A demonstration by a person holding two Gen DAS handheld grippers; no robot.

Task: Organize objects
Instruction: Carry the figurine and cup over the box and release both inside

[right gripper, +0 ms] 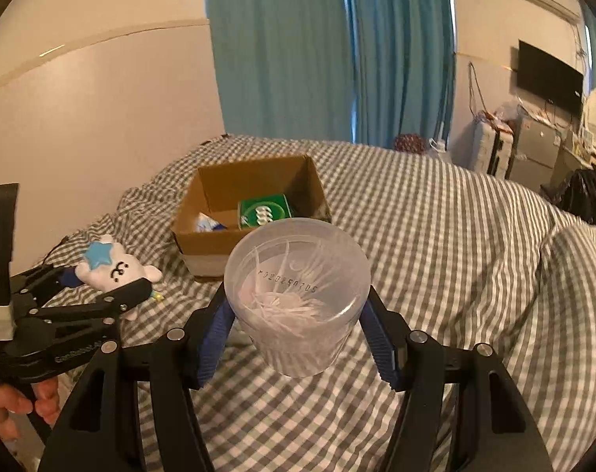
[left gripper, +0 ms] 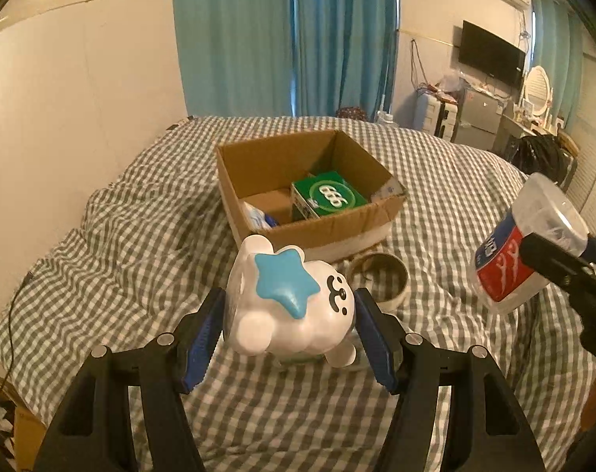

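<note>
Toy bear [left gripper: 286, 306] is gripped by the left gripper [left gripper: 290, 338], and the right gripper [right gripper: 298, 338] grips a plastic jar [right gripper: 298, 295]. Both hang before the cardboard box [left gripper: 266, 153]; carry each over its rim, then lower before releasing.

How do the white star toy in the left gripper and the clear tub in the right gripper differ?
The white toy is opaque, rounded, with a blue star and a printed face; the clear tub is a see-through cylinder showing thin white sticks inside. The toy bears no label; the tub wears a red and blue one in the left wrist view. Both are held above the checked bedding, the toy in the left gripper, the tub in the right gripper.
</note>
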